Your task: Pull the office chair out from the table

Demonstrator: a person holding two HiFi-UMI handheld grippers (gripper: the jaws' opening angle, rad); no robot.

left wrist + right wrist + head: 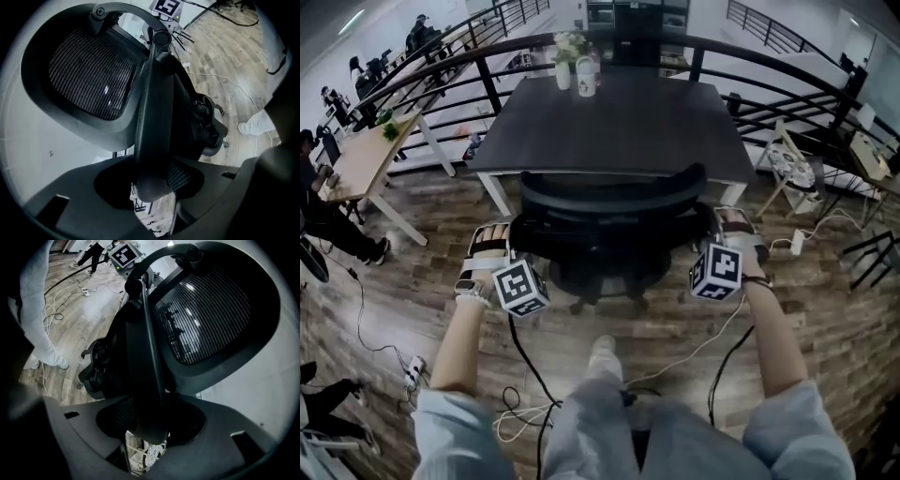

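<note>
Under the bench (609, 122) edge at head-view centre, the office chair (609, 202) sits tucked in. Left gripper (152, 187) jaws clamp its left side bar (152, 108) and right gripper (145, 427) jaws clamp its right side bar (147, 357). Both bars run up-frame from the jaws. We judge the pull goes straight toward frame bottom.

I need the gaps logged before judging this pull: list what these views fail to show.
Head view: how far the black mesh-backed office chair reaches under the dark rectangular table; its backrest covers the seat.
Head view: print on the white cup beside the white flower vase; too small.
Gripper views: what lies below the armrests clamped by the left gripper and right gripper; jaws block it.
</note>
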